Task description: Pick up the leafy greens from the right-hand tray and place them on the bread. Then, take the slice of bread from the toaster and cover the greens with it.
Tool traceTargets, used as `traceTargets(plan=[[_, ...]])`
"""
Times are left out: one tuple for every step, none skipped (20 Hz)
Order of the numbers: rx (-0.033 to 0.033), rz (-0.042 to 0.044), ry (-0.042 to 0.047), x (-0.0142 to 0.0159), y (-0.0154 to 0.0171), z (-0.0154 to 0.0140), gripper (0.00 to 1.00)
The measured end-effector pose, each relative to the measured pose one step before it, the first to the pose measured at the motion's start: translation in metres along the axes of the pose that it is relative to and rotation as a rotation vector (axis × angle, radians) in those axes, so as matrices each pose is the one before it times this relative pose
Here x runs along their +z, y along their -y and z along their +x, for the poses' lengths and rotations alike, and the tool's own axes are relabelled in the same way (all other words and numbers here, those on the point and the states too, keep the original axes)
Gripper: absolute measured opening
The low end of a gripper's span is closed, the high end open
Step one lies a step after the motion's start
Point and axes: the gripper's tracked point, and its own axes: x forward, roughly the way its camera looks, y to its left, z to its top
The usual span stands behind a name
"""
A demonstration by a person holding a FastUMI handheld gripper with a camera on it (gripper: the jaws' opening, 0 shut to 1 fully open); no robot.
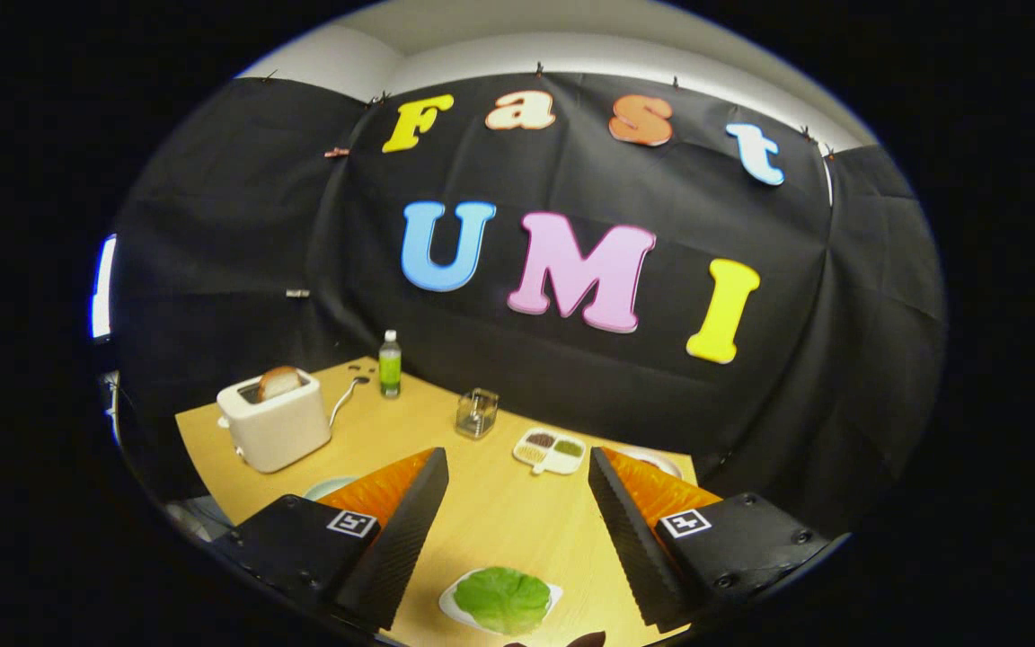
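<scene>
Gripper [517,472] fingers are spread wide apart and they pinch nothing; bare wooden table [490,512] shows between them. One green leaf [503,598] lies low between the two fingers, nearer than their tips. It is flat, round and bright green, with pale veins, and it rests on a white piece [459,600] of which only the edges show, so one cannot tell if this is bread or a plate. Nothing stands between the fingers and the leaf.

Beyond the left finger stands one white toaster [273,429], and one slice of bread [278,382] with a brown crust sticks up out of its slot. A cord [344,400] runs from the toaster toward the wall. Further back is one small bottle [390,364] with green content, upright. Near the middle of the table stands one clear glass holder [477,412]. Just ahead of the right fingertip lies one white divided dish [550,450] with small portions in its compartments. A rim of a plate [661,462] shows behind the right finger, and another pale rim [327,486] shows behind the left finger.
</scene>
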Motion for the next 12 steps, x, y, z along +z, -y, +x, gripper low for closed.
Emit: traceTargets(plan=[[0.0127,0.01169,-0.06708,-0.02325,0.00088,0.00187,0.98],[0.0127,0.008,-0.06566,-0.02353,0.00083,0.0031,0.98],[0.01415,0.00474,-0.07778,-0.02665,0.00002,0.00552,0.98],[0.01279,-0.00239,-0.0681,-0.02501,0.0,0.00519,0.98],[0.01507,-0.01073,-0.06,-0.02292,-0.00126,0.00628,0.98],[0.01384,-0.01783,-0.05643,-0.0217,-0.00213,0.01001,0.98],[0.01576,-0.01772,-0.0504,-0.01788,-0.00189,0.00816,0.98],[0.01533,-0.01252,-0.04609,-0.01589,-0.00303,0.0093,0.97],[0.01516,-0.00394,-0.03685,-0.01305,-0.00357,0.00947,0.96],[0.01051,0.00334,-0.02886,-0.01041,-0.00075,0.00878,0.94],[0.00515,0.01018,-0.02687,-0.00917,0.00114,0.00949,0.92],[0.00795,0.01371,-0.02228,-0.00665,0.00036,0.01191,0.92]])
